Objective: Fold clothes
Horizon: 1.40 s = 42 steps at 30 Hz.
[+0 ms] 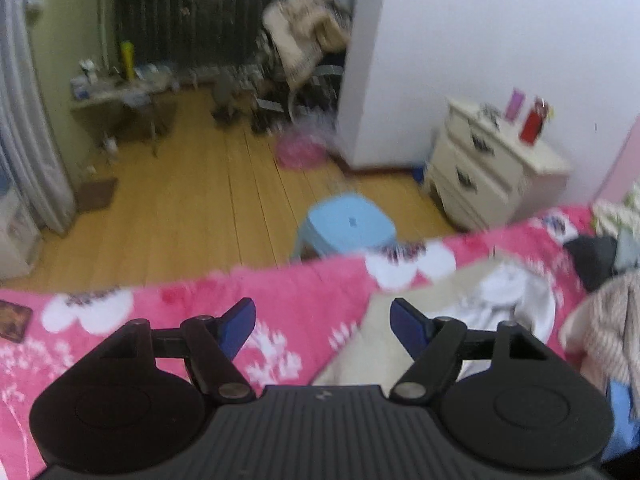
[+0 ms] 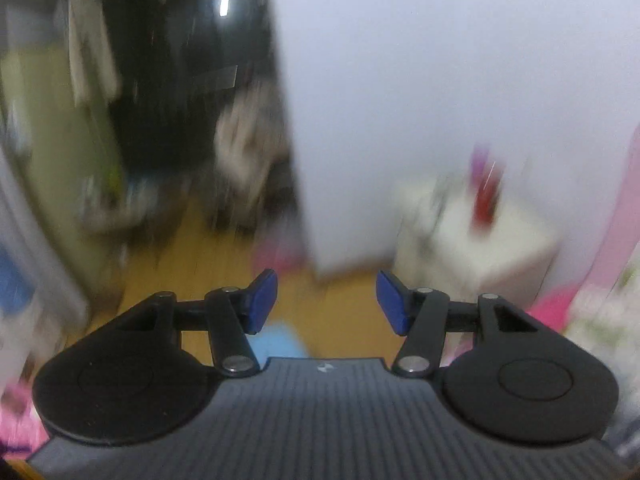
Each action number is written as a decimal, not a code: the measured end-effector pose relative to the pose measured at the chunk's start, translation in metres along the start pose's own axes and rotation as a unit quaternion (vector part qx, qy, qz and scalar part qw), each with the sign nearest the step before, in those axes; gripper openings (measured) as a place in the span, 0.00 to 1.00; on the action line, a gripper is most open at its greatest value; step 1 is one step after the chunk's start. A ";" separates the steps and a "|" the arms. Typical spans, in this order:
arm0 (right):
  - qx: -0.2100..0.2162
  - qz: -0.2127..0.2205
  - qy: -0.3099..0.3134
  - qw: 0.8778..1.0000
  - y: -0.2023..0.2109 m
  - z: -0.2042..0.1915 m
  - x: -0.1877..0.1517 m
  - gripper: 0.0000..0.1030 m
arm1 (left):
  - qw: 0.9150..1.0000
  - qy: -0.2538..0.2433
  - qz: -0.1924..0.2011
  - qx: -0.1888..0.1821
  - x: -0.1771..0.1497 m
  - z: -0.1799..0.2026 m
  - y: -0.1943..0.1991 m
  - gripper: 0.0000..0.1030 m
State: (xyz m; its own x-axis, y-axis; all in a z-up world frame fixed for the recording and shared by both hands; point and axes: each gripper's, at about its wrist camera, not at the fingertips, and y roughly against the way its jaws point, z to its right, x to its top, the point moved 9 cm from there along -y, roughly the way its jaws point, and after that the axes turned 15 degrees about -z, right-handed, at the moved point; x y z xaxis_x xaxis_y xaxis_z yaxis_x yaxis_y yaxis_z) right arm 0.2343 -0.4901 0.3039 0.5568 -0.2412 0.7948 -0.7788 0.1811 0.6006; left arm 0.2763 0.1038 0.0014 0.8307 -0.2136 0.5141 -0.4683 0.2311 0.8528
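Bedroom with wood floor, pink floral bedspread in the foreground. Left gripper hung over the bed, jaws wide, nothing between them. Cream and white clothes lay crumpled on the bedspread just right of it. Right gripper faced a white wall, jaws apart and empty; view heavily blurred.

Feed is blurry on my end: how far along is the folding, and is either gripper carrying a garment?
Nothing looks folded yet: the white garment lies rumpled on the pink floral bedspread, with a beige knit piece and dark clothes heaped nearby. Nothing is in hand: the left gripper and the right gripper are both open and empty. All the folding appears still ahead.
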 end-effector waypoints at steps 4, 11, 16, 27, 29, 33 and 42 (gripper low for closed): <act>-0.108 0.122 0.031 0.986 0.154 0.046 0.073 0.63 | 0.999 0.019 0.039 -0.001 0.020 0.004 0.023 0.73; -0.223 0.197 0.066 0.952 0.319 0.113 0.062 0.75 | 0.989 0.083 0.125 -0.010 0.105 0.000 0.062 0.73; -0.254 0.193 0.098 0.943 0.325 0.129 -0.004 0.77 | 0.971 0.126 0.200 -0.043 0.185 0.010 0.125 0.73; -0.126 0.047 0.193 0.972 0.159 0.039 -0.223 0.80 | 0.959 -0.135 0.164 0.187 0.135 0.033 0.216 0.97; -0.062 -0.006 0.203 0.977 0.092 0.003 -0.266 0.80 | 0.961 -0.135 0.130 0.201 0.104 0.012 0.194 0.97; 0.038 -0.112 0.222 0.968 -0.043 -0.072 -0.331 0.80 | 0.970 -0.129 0.058 0.199 0.043 -0.029 0.088 0.97; 0.080 -0.228 0.202 0.949 -0.255 -0.103 -0.355 0.80 | 0.990 -0.079 -0.104 -0.061 -0.035 0.001 -0.164 0.88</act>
State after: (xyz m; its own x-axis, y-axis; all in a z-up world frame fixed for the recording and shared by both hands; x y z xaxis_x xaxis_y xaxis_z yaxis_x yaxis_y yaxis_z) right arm 0.2651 -0.3522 -0.1219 0.8871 0.1307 0.4427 -0.4454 -0.0095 0.8953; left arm 0.3232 0.0723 -0.1564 0.8434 -0.4121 0.3449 -0.2445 0.2773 0.9292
